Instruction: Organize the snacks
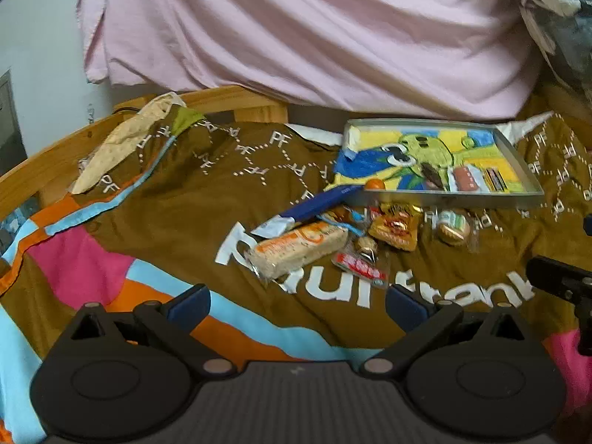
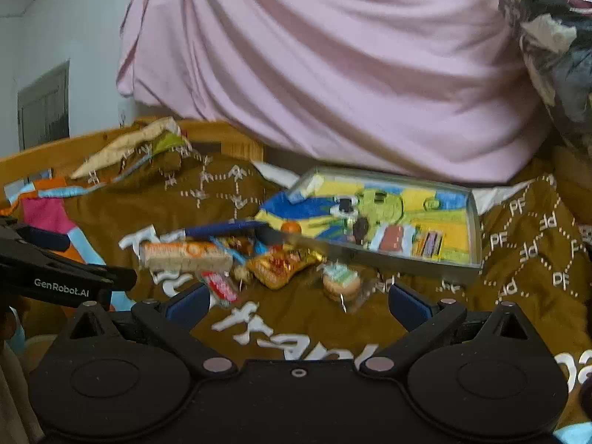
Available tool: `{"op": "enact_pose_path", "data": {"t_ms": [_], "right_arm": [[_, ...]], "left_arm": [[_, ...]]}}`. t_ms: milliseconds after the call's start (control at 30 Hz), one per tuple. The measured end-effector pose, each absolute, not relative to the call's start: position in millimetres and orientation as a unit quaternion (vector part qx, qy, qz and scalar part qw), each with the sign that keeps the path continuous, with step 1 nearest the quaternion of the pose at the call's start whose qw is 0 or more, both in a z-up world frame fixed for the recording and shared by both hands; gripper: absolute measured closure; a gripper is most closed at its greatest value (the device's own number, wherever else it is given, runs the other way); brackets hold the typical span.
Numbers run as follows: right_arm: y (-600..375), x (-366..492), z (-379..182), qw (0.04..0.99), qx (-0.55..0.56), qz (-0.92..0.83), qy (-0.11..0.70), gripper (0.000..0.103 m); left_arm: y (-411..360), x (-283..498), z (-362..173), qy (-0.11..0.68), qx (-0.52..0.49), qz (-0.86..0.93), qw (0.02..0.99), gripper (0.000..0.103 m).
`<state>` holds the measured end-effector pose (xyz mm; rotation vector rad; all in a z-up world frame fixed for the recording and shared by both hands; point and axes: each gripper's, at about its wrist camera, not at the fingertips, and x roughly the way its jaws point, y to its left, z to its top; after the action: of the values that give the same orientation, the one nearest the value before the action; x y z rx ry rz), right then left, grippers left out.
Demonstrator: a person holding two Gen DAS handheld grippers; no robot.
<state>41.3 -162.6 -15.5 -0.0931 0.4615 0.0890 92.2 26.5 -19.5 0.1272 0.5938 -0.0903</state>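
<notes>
Looking down both wrist cams, the left gripper (image 1: 298,305) and right gripper (image 2: 298,305) each sit at the bottom of their frame with jaws spread wide and nothing between them. The snack pile is at frame centre on a brown bedspread (image 1: 177,199): a long rice bar (image 1: 298,246) in clear wrap, a blue stick pack (image 1: 322,201) just behind it, a red-and-white candy (image 1: 360,266), a gold-orange packet (image 1: 396,229), and a round wrapped cookie (image 1: 453,229) off to the right. Just above the pile there's a metal tray (image 1: 521,155) with a cartoon picture on its floor, and a few snacks (image 1: 468,179) already lie in its lower right corner. A small orange ball (image 1: 374,184) sits at the tray's lower left corner. Pink fabric (image 1: 314,29) fills the top.
</notes>
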Motion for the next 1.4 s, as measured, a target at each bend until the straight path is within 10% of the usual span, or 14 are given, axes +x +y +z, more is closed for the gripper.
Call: {"op": "enact_pose_path", "data": {"t_ms": [1400], "right_arm": [[-176.9,94.5,-17.8,0.958,-0.095,0.042,0.267,0.001]], "left_arm": [[-2.8,169.2,-50.8,0.352,0.075,-0.119,0.925,0.0]]}}
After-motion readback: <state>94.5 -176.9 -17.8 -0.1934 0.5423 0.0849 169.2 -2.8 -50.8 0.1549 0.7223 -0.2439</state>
